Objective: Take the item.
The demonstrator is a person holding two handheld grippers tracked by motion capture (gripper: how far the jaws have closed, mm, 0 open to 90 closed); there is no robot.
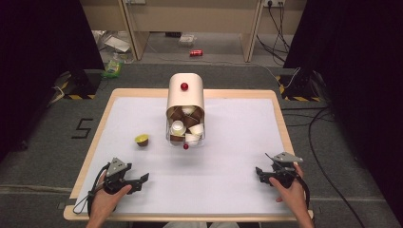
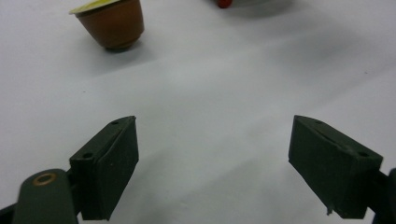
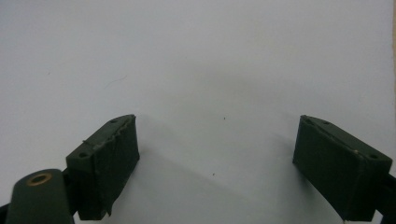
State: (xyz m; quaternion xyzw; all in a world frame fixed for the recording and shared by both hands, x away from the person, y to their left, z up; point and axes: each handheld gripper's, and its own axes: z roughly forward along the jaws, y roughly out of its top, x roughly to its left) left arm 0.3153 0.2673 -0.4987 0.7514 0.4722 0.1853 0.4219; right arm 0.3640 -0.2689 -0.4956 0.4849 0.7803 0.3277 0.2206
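Note:
A brown coffee capsule with a yellow lid [image 1: 141,139] stands alone on the white mat, left of centre. In the left gripper view the same capsule [image 2: 112,23] sits at the upper left, well ahead of the jaws. A cream dispenser [image 1: 185,92] with a red knob lies at the back centre, its open front full of brown and white capsules [image 1: 185,126]. My left gripper [image 1: 141,182] [image 2: 212,140] rests open near the front left edge, nothing between its jaws. My right gripper [image 1: 261,175] [image 3: 217,140] is open at the front right over bare mat.
A small red ball [image 1: 186,147] [image 2: 224,3] lies just in front of the dispenser. The white mat [image 1: 237,142] covers a wooden-rimmed table [image 1: 280,118]. Black curtains, cables and a red can [image 1: 196,52] are on the floor beyond.

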